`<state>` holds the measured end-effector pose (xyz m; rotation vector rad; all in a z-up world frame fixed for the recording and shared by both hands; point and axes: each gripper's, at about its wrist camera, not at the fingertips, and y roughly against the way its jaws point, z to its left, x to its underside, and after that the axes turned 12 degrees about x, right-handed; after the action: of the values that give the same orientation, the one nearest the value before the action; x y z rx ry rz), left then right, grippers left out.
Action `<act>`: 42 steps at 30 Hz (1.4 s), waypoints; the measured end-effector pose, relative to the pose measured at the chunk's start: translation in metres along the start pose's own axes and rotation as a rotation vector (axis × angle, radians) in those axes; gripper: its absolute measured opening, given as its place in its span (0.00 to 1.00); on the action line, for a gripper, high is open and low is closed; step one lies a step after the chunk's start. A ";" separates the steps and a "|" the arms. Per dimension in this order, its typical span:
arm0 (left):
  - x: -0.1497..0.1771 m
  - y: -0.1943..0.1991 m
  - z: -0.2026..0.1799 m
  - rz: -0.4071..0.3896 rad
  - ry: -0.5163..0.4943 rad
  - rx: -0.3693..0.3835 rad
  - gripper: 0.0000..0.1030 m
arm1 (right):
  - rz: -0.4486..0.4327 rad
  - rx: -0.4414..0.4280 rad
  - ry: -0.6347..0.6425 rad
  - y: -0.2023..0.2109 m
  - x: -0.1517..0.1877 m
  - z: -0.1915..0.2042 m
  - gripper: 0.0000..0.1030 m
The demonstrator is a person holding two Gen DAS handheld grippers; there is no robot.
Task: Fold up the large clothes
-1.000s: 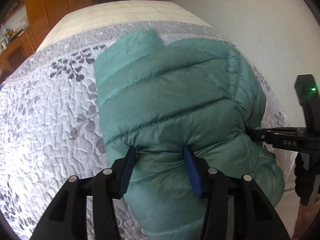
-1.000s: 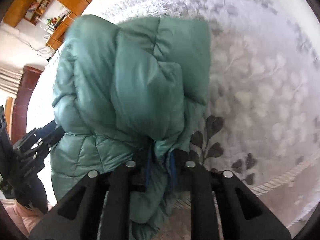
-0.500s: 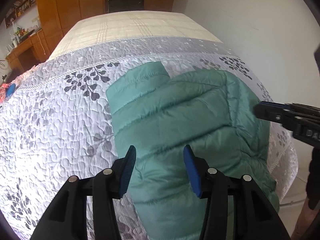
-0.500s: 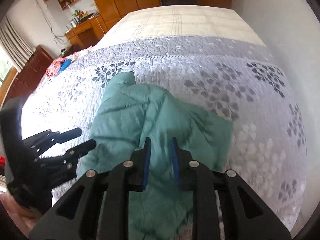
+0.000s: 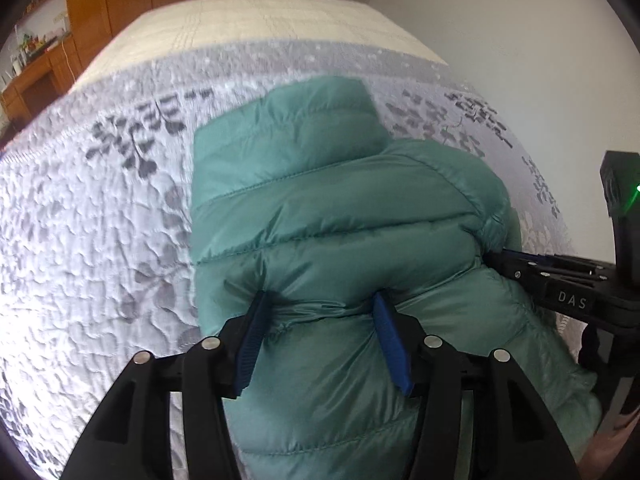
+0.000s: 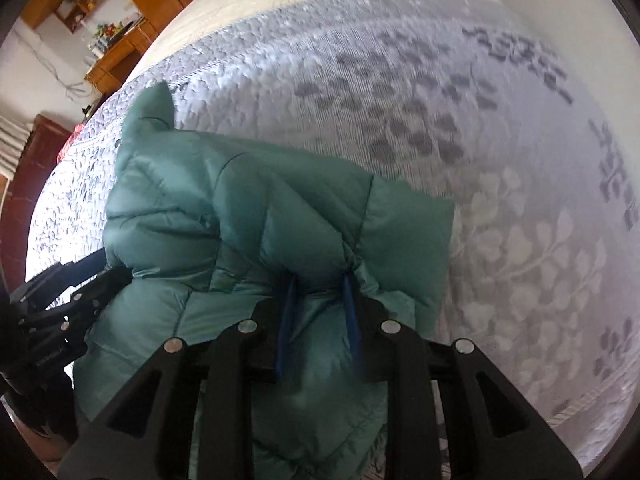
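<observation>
The left gripper (image 5: 320, 300) points steeply down; its jaws are opening, with a puffed fold of the jacket (image 5: 332, 216) bunched between the blue pads (image 5: 250, 340), which still dent the fabric on both sides. The right gripper (image 6: 320, 280) also points down, its narrow jaws pinching a gathered fold of the jacket (image 6: 240, 216). Each gripper shows at the edge of the other's view, at opposite sides of the garment. The green quilted jacket lies folded on the bed (image 5: 100, 220), near its foot edge, on a grey-and-white leaf-patterned quilt (image 6: 500, 220). Beyond stand a wooden wardrobe (image 5: 120, 4) and a desk (image 5: 36, 80).
</observation>
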<state>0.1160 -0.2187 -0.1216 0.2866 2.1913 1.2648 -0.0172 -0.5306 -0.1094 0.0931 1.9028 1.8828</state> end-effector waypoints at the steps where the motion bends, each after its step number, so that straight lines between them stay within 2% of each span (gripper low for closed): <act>1: 0.000 0.000 0.001 0.003 0.007 0.002 0.53 | -0.006 0.005 -0.001 0.004 0.000 0.001 0.22; 5: -0.001 0.021 0.000 -0.002 0.021 0.002 0.51 | -0.058 0.014 0.006 0.035 0.003 0.006 0.22; 7: 0.003 0.038 -0.005 -0.016 0.013 0.005 0.51 | -0.105 0.012 0.025 0.060 0.009 0.012 0.26; 11: 0.021 0.072 -0.020 -0.030 -0.029 0.033 0.51 | -0.157 -0.005 0.095 0.097 0.025 0.031 0.26; 14: 0.039 0.087 -0.027 -0.018 -0.036 0.050 0.51 | -0.159 -0.031 0.140 0.111 0.040 0.043 0.26; 16: 0.050 0.090 -0.030 -0.008 -0.040 0.035 0.51 | -0.144 -0.042 0.146 0.114 0.050 0.048 0.26; 23: 0.076 0.078 -0.026 0.027 -0.011 -0.013 0.51 | -0.005 0.022 0.121 0.086 0.080 0.053 0.26; 29: 0.091 0.057 -0.017 0.038 0.017 -0.005 0.52 | 0.049 0.034 0.084 0.057 0.091 0.049 0.29; 36: 0.101 0.037 -0.005 0.047 0.042 0.010 0.57 | 0.074 0.008 0.070 0.026 0.094 0.043 0.31; 42: 0.096 0.052 -0.001 0.047 0.089 0.043 0.56 | 0.067 -0.026 0.060 0.034 0.093 0.037 0.31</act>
<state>0.0323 -0.1486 -0.1143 0.3060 2.3017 1.2801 -0.0958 -0.4607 -0.1001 0.0950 1.9365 1.9748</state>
